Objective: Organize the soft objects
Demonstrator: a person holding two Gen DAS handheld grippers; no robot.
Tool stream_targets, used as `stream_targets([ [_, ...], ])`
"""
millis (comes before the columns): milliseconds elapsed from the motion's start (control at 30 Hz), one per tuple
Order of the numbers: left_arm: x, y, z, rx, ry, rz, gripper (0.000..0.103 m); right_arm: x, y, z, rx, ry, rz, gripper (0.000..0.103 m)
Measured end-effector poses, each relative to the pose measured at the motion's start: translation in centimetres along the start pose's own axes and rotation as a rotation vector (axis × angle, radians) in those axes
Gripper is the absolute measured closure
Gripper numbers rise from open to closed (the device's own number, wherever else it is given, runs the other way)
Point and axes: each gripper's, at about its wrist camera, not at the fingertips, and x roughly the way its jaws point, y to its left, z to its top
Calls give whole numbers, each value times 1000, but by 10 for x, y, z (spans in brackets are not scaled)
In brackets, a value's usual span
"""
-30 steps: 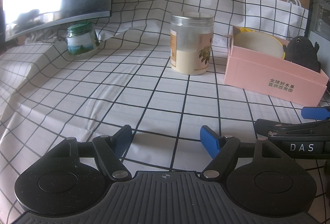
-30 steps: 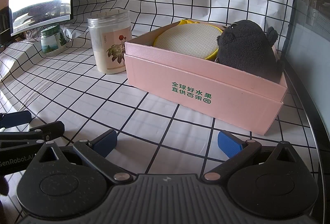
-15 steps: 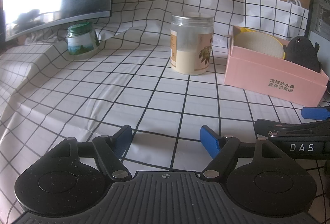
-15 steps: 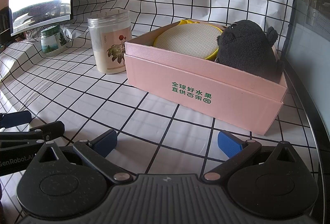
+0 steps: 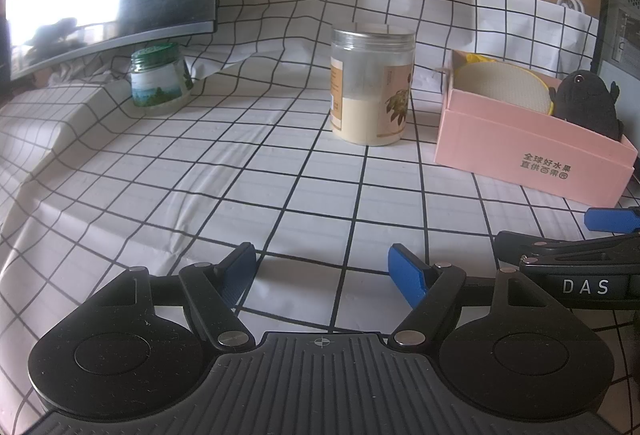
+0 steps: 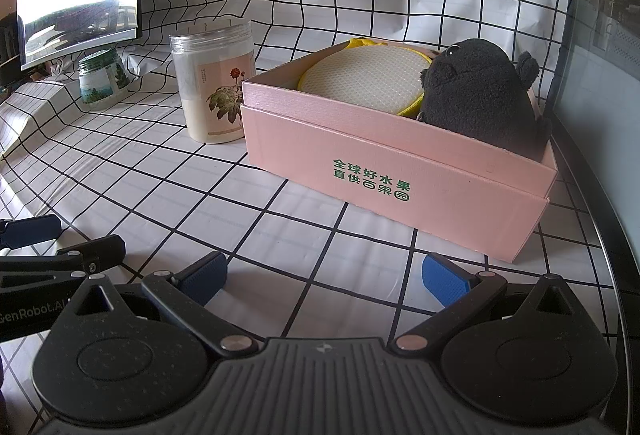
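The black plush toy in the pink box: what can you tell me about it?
The black plush toy is a rounded, fuzzy animal with a shiny bead eye and small stubby limbs. It sits upright in the right end of the open pink cardboard box, rising above its rim. Its front presses against the round yellow-edged mesh pad lying beside it. Neither gripper touches it.

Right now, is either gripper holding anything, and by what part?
Nothing is held. The left gripper and right gripper are both open over the checked cloth, nothing between their fingers.
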Motion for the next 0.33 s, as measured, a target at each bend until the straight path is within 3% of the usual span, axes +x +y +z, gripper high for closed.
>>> stream_targets([
  [333,0,2,0,2,0,-4,24,0,0,0,0,0,0,0],
])
